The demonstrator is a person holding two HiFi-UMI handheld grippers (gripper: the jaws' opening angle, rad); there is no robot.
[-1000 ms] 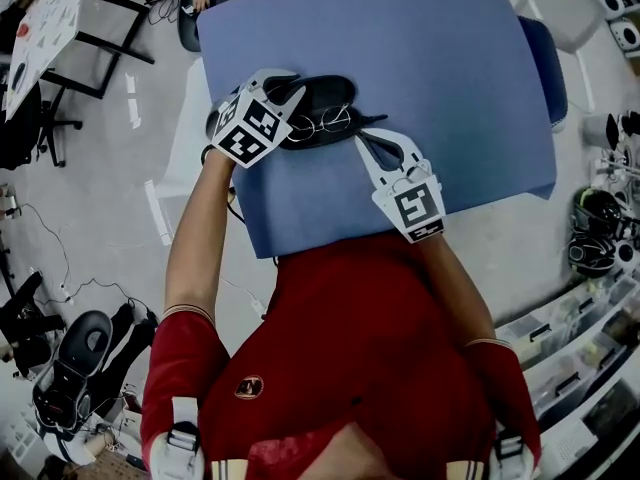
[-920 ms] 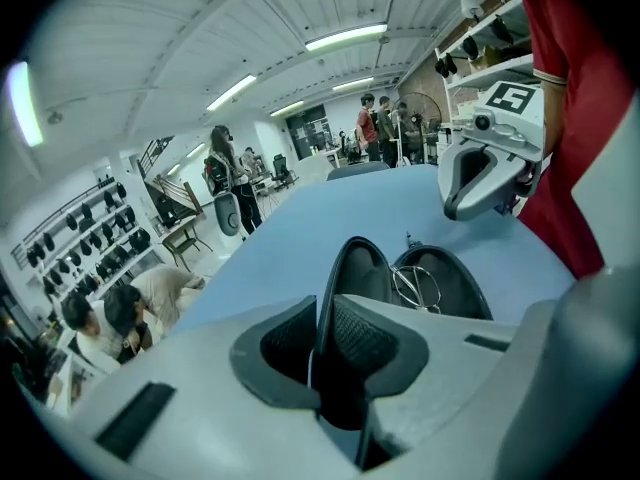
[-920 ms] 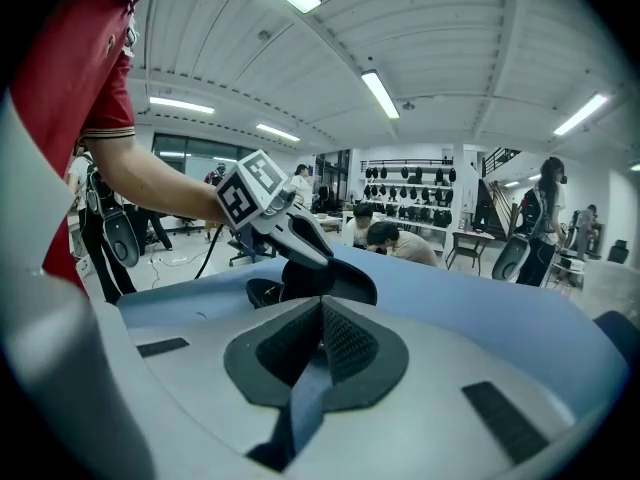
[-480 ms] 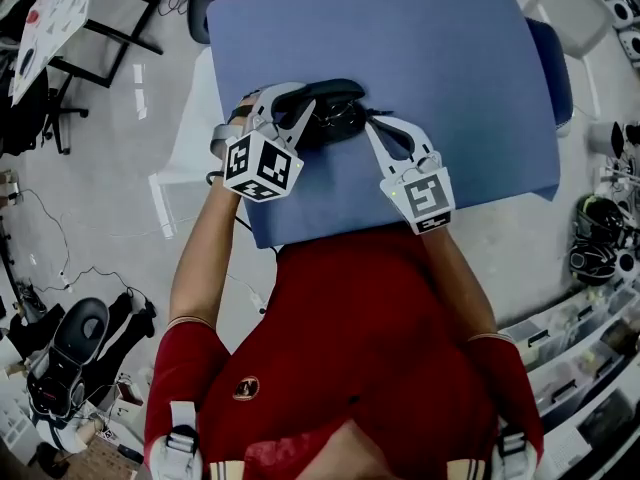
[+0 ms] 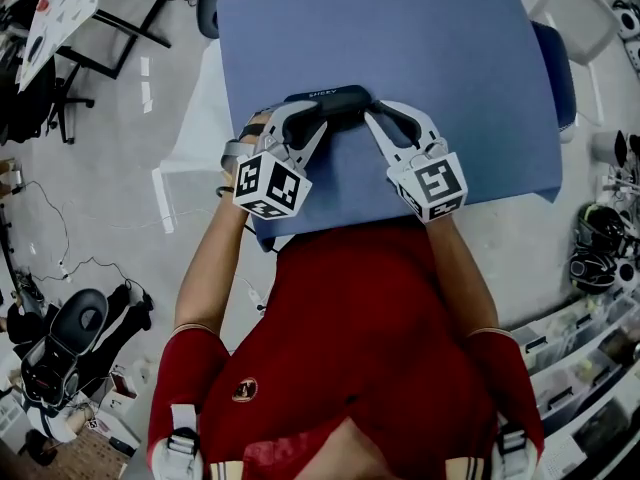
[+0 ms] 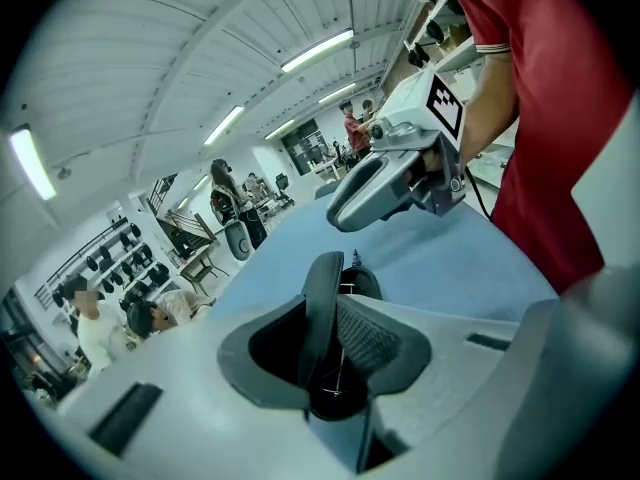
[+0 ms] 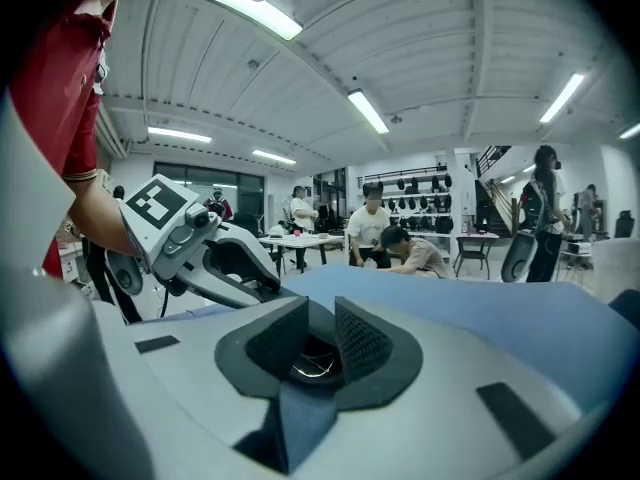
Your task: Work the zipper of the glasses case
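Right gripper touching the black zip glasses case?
Apart. Left gripper view shows blue tabletop between the black glasses case and the right gripper, whose jaws have just been opening, nothing between them.

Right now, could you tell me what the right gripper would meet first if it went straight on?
Probably the case, right at the right gripper's tips; its jaws have just been opening, nothing clearly between them.

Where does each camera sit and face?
Head view: on the head, facing steeply down at table, case, left tool, right tool; red shirt, forearms show.
Left gripper view: on the left tool, facing the right tool across the table; jaws, red shirt show.
Right gripper view: on the right tool, facing the left tool and room; jaws, red sleeve show.
Shared: the gripper views see each other's tool; both jaws have just been opening, nothing pinched between them.
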